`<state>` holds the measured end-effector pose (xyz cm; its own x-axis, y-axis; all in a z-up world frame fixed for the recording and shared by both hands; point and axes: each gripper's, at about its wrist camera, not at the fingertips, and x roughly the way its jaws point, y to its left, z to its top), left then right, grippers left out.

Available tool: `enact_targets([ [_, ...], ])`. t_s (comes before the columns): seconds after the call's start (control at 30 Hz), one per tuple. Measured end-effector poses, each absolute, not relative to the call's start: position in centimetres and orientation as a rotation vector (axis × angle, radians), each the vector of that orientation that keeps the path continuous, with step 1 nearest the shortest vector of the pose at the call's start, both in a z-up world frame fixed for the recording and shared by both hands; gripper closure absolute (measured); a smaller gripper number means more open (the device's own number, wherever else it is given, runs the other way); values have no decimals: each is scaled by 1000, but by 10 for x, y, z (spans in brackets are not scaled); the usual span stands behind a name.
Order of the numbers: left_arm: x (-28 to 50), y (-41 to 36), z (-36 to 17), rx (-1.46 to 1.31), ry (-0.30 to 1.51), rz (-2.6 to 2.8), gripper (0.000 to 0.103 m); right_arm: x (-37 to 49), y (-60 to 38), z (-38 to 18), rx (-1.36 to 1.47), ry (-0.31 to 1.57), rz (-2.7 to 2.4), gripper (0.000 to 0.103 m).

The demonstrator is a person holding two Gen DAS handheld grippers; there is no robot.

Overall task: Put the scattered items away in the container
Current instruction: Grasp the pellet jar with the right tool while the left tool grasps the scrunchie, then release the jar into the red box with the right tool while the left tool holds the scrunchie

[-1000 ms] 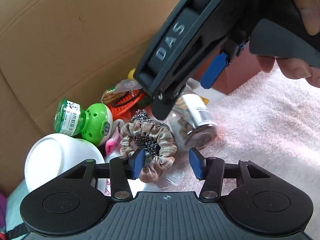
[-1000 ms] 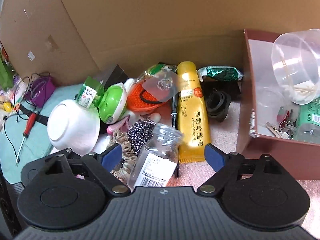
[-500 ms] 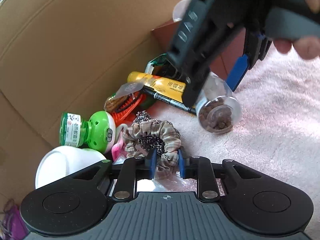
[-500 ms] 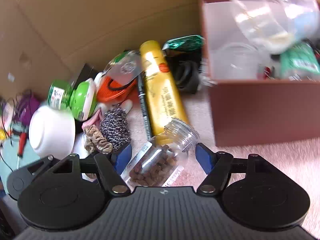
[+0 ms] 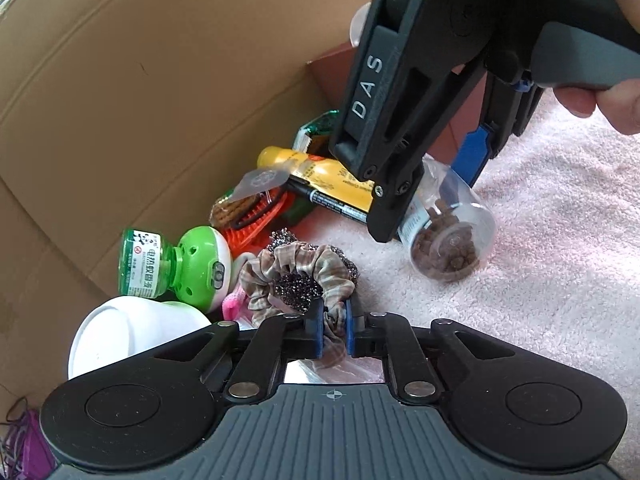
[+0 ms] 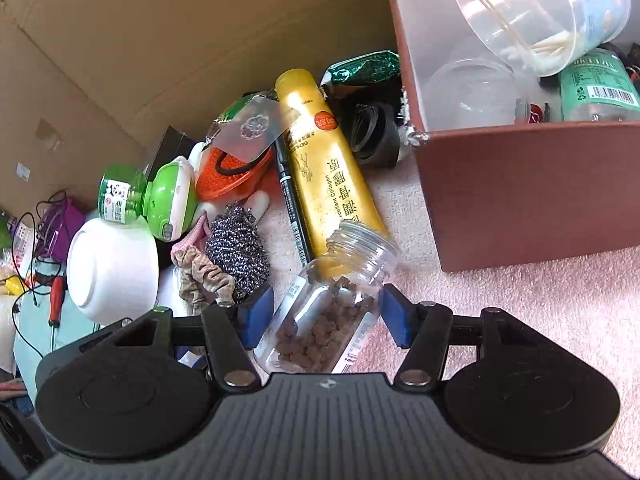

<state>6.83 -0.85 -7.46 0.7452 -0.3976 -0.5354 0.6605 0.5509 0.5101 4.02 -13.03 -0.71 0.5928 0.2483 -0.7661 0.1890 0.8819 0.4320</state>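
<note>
My left gripper is shut on a plaid fabric scrunchie that lies over a steel wool scrubber. My right gripper is shut on a clear plastic jar of brown pellets, lidless, held tilted above the pink carpet; the jar also shows in the left wrist view. The red-brown box stands to the right and holds a clear tub, a green bottle and keys.
A yellow tube, black marker, orange brush, green mosquito-liquid bottle, white bowl, green packet and black ring lie along a cardboard wall. Tools and wires lie at far left.
My left gripper closed on the scrunchie. My right gripper closed on the jar and lifted it off the pile, swinging toward the box.
</note>
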Motion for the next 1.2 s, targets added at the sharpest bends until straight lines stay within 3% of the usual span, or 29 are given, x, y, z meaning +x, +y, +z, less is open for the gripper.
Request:
enact_targets([
  [0.27,62,1,-64,688,332,-615,100,32,-126,0,482,889,80,48],
  [1.2,57,14,-6,463,182,-576,101,-19,-120,60,228,404,122,49],
])
